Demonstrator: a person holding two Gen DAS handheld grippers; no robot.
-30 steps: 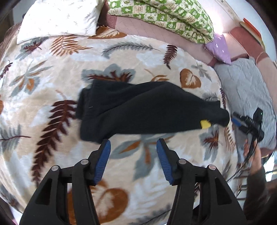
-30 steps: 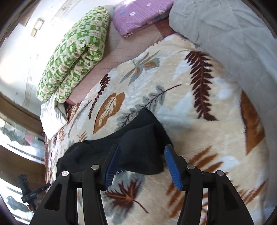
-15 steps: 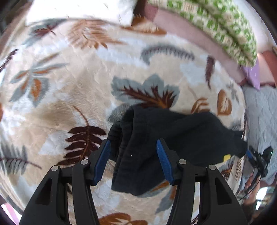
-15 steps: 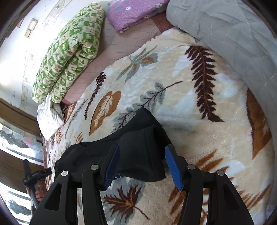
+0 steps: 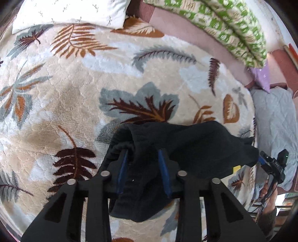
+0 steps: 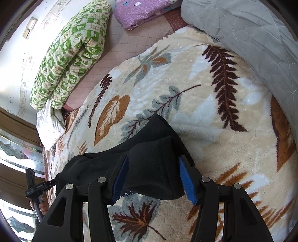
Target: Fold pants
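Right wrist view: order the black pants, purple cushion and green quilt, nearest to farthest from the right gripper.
1. Black pants, between the right gripper's open fingers.
2. Green quilt, far upper left, and purple cushion, top centre by the wall: too close to call.

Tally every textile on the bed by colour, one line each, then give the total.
Black pants: 1
Beige leaf-print blanket: 1
Green-and-white patterned quilt: 1
Purple flowered cloth: 1
Grey quilted cover: 1
White pillow: 1
Total: 6
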